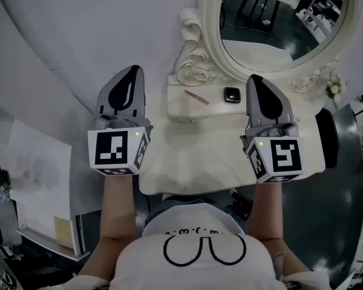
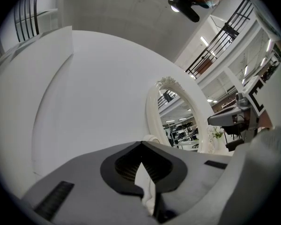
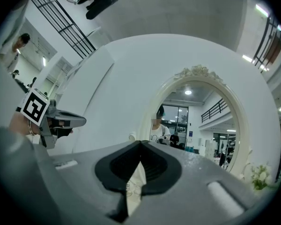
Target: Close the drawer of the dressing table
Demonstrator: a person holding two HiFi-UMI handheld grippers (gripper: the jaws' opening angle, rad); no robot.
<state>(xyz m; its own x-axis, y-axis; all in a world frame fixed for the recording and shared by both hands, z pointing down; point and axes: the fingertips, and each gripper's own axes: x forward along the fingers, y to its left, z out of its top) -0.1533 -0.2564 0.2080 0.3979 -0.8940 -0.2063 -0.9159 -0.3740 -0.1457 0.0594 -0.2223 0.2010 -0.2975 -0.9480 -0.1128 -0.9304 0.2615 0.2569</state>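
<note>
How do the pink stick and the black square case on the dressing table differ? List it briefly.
The pink stick is slim and long; the black square case is short and blocky. The pink stick lies slanted; the black square case sits straight. Both lie flat on the dressing table below the mirror.

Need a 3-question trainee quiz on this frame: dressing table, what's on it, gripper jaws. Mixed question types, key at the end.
1. True or false: the left gripper and the right gripper both have their jaws together, holding nothing.
2. What lies beside the pink cosmetic stick on the dressing table? A) small dark square case B) hairbrush C) cup
3. Fill in: the mirror has an ____ shape.
Key: 1 true; 2 A; 3 oval.
</note>
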